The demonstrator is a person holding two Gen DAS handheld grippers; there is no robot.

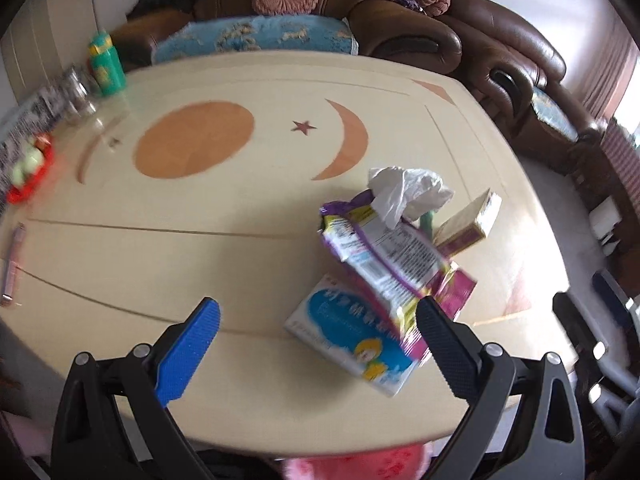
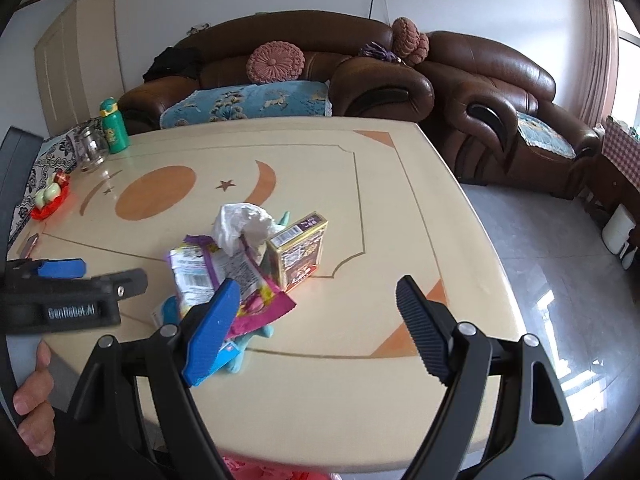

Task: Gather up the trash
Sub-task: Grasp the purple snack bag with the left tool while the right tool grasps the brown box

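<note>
The counter (image 2: 360, 168), a pale top inlaid with an orange disc, a star and a crescent, is carrying the whole job, and the trash is sitting in one loose heap toward its near right part, well short of the far edge where the sofa stands.

Within that heap, the blue carton (image 1: 352, 336) is lying flat at the bottom, nearest the near edge. The purple-edged snack wrapper (image 1: 384, 256) is draped over it, with a crumpled white tissue (image 1: 408, 192) poking up from its far end. The small yellow box (image 2: 298, 256) is standing just beside the wrapper on the side toward the right edge. A magenta wrapper (image 2: 264, 308) is sticking out from under the pile.

The left tool (image 1: 320, 344) is hanging above the near edge with its jaws spread wide and nothing between them; its right finger is overlapping the wrapper's near corner in view, though contact cannot be told. The right tool (image 2: 316, 312) is likewise standing wide open and empty, its left finger in front of the heap.

Judging from this, the step is the approach to a first pick. It would go best by taking the top piece, the wrapper or tissue, and closing across a bunched fold rather than a flat face. The upright box looks easy to topple, so coming in from above is safer.
</note>
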